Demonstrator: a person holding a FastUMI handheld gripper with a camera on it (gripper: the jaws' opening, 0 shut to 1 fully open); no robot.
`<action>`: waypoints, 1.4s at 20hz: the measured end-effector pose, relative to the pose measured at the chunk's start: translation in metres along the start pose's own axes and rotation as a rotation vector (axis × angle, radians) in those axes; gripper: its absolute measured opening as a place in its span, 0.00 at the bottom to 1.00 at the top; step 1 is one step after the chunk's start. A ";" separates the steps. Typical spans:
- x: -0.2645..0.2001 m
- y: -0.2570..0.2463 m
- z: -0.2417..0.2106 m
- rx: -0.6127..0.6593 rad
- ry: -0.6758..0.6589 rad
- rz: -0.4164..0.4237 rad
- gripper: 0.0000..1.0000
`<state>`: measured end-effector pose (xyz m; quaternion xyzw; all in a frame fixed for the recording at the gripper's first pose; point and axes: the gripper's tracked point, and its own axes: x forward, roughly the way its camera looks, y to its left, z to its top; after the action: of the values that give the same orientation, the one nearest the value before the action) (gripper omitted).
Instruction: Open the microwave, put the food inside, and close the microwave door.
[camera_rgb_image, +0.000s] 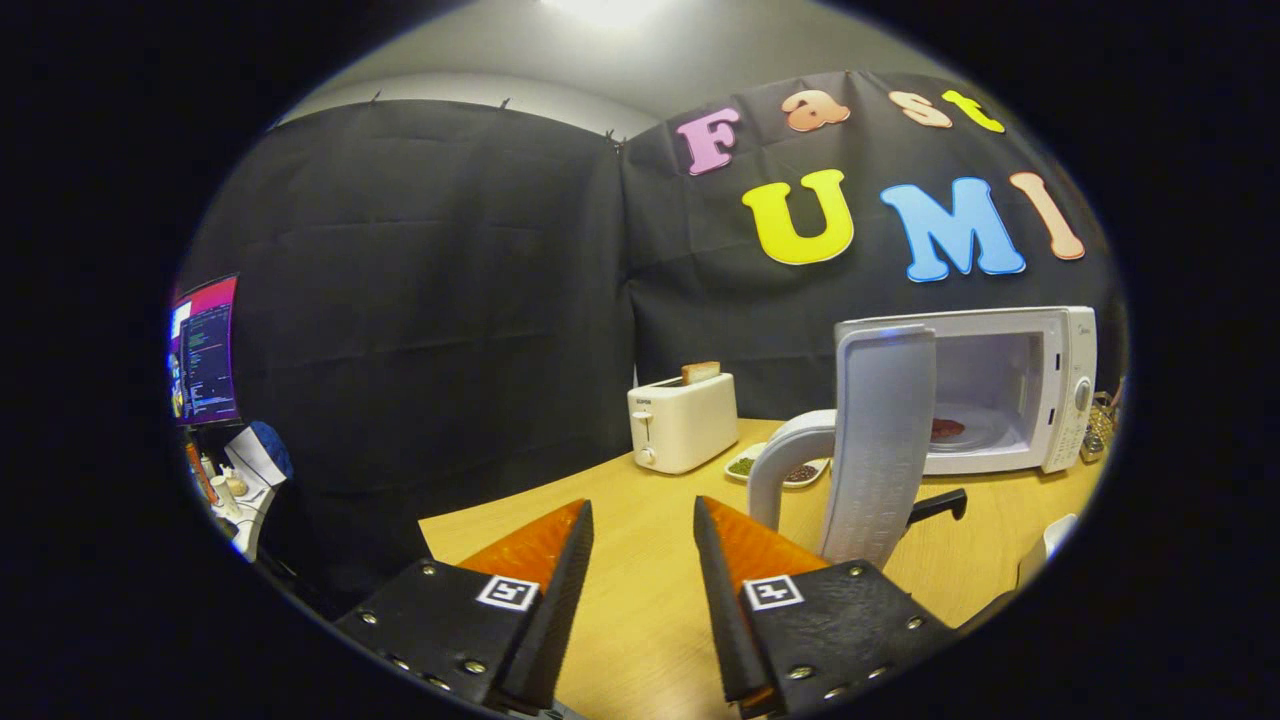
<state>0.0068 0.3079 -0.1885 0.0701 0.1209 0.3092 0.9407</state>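
While your hand-held gripper sits at the bottom centre of the frame, its fingers are spread and hold nothing, with bare worktop between them. Just right of centre, beyond the right finger, the microwave door stands swung wide, edge-on to you. It is a stiff, light, hinged panel of smooth plastic that I judge will slip under a pinch, so push flat on its outer face near the free edge rather than gripping it. Behind it at right the microwave is open, and the food, a reddish piece, already lies on the turntable. Further left stands a toaster whose small label is too blurred to read.
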 end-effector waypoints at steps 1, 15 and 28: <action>0.000 -0.005 0.003 -0.015 -0.009 -0.015 0.52; -0.033 -0.116 0.003 -0.054 0.017 -0.272 0.01; -0.048 -0.273 0.041 -0.082 0.019 -0.595 0.01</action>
<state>0.1351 0.0591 -0.1966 -0.0093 0.1324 0.0250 0.9908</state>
